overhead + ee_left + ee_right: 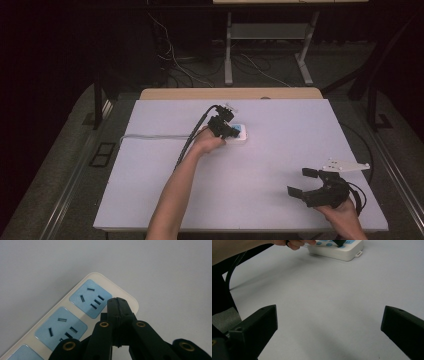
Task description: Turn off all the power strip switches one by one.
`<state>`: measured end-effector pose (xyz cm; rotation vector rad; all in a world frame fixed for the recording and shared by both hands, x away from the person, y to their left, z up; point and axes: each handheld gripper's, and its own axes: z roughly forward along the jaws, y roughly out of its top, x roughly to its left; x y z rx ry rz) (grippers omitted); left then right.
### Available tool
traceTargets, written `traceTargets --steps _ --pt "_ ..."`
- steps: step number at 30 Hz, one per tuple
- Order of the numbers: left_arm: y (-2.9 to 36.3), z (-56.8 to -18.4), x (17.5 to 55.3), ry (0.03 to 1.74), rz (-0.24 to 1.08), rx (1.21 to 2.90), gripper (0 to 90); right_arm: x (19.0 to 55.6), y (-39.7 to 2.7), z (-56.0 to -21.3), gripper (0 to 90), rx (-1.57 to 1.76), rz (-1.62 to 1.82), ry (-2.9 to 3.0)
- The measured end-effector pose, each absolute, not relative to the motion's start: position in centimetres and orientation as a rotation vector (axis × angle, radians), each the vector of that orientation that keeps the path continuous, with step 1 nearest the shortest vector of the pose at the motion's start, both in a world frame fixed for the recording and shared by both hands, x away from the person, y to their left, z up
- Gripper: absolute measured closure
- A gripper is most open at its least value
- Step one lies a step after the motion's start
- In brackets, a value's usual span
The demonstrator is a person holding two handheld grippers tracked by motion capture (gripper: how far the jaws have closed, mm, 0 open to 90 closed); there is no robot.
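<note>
Step judged: white plastic power strip with blue sockets (75, 315), mid-worktop toward far edge, pressed by clenched left gripper (117, 301). Right gripper (329, 325) held released near right corner. Next: precise switch or socket contact needed.

A pale table (280, 150) on grey floor (65, 165); dark surroundings; beyond, perhaps a metal-legged bench (270, 35), cables (175, 65) beneath.

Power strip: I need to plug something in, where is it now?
The power strip lies mid-table in the high view, just under the shut left gripper.
</note>
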<state>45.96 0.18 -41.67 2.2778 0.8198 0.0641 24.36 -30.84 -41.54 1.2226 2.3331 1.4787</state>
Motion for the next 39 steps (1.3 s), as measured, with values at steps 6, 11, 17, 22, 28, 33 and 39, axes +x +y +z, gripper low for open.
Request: traceTargets --steps 6,11,17,22,28,33,39 --pt "0.4 -41.2 45.9 0.824 0.072 2.274 89.7 24.4 -30.9 -41.5 0.6 1.224 1.486 2.328" --pt "1.1 -40.1 45.6 0.811 0.071 2.216 89.6 24.4 -30.9 -41.5 0.6 1.225 1.487 2.327" --pt "2.1 -38.7 45.2 0.805 0.081 2.187 89.4 24.4 -30.7 -41.5 0.6 1.222 1.489 2.326" --pt "2.9 -37.4 44.4 0.788 0.133 2.182 81.3 24.4 -30.6 -41.5 0.6 1.222 1.488 2.329" --pt "4.1 -35.9 43.5 0.789 0.154 2.158 67.8 24.4 -30.5 -41.5 0.6 1.219 1.491 2.329" --pt "5.5 -35.2 42.7 0.801 0.129 2.149 39.0 24.4 -30.5 -41.5 0.6 1.217 1.491 2.329" --pt "7.8 -34.7 41.0 0.807 0.114 2.11 15.8 24.4 -30.4 -41.5 0.6 1.217 1.491 2.33"
